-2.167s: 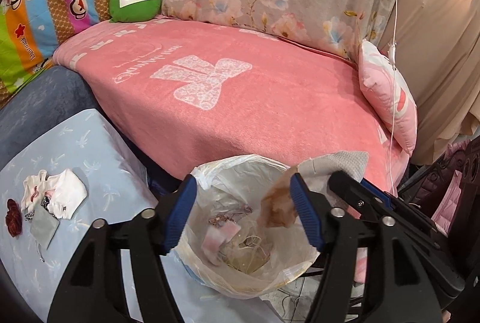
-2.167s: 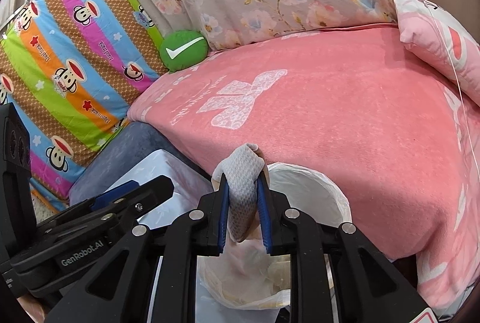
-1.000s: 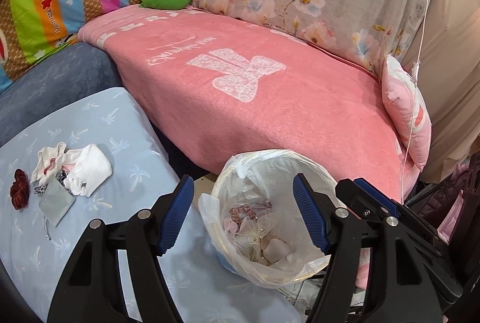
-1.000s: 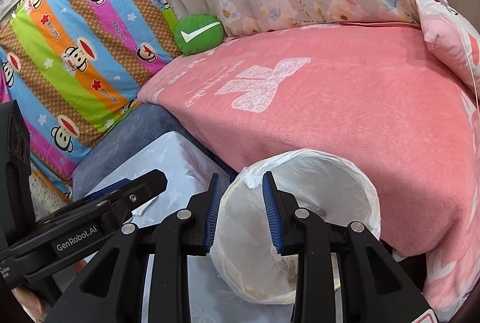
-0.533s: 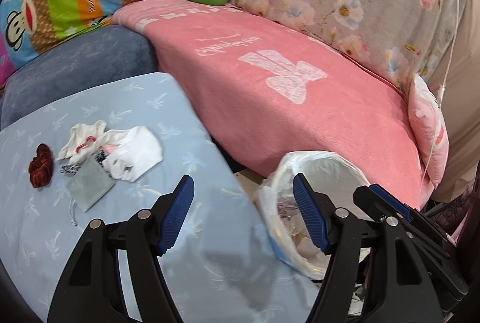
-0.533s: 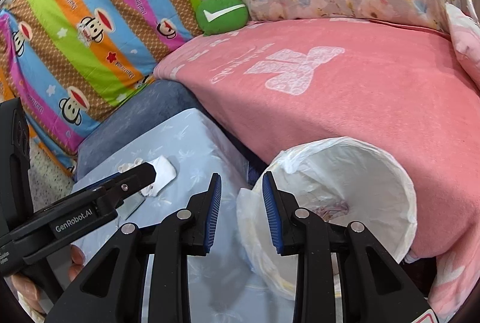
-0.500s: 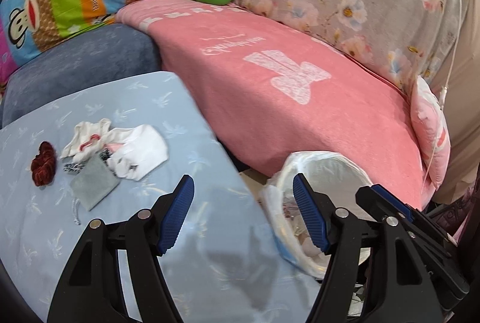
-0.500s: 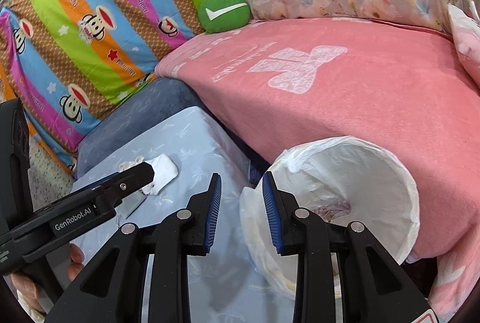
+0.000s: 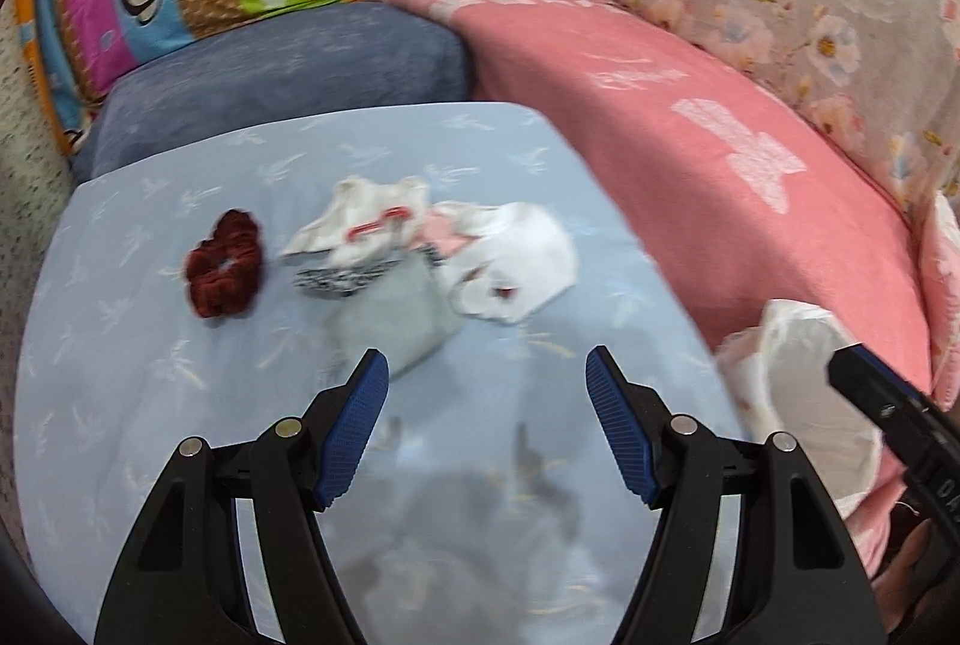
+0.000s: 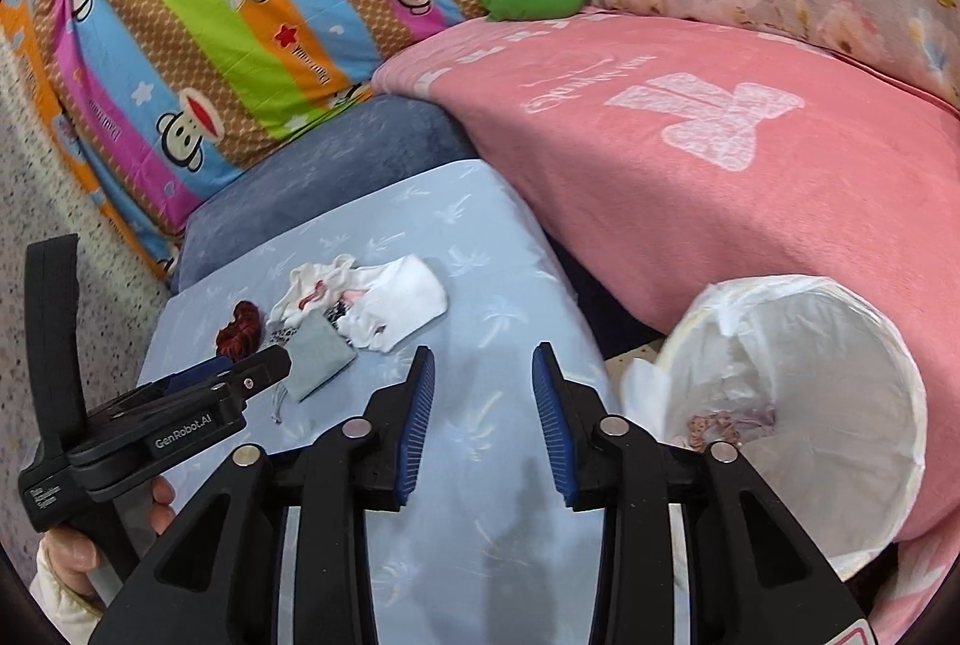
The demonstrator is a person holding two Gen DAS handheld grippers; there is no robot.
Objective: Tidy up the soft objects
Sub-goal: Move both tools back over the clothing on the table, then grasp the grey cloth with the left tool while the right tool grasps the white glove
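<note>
We see the left claw (image 9: 486,387) hanging over the pale blue tabletop (image 9: 120,405), its blue pads spread wide with nothing between them. A small heap of soft things lies just beyond its tips, at about eleven o'clock: a dark red scrunchie (image 9: 225,264) farthest left, then a cream sock with red trim (image 9: 360,225), a grey pouch (image 9: 390,321) nearest the left pad, and a white sock (image 9: 516,270) toward twelve o'clock. In our right wrist view the right claw (image 10: 483,417) has just been opening; its jaws stand at a narrow gap, empty, above bare tabletop. The same heap lies at its ten o'clock, near but apart. The white-lined bin (image 10: 840,345), with small soft pieces at its bottom, stands at the right claw's three o'clock against the pink blanket (image 10: 720,201). A hand (image 10: 78,543) grips the left tool's handle.
</note>
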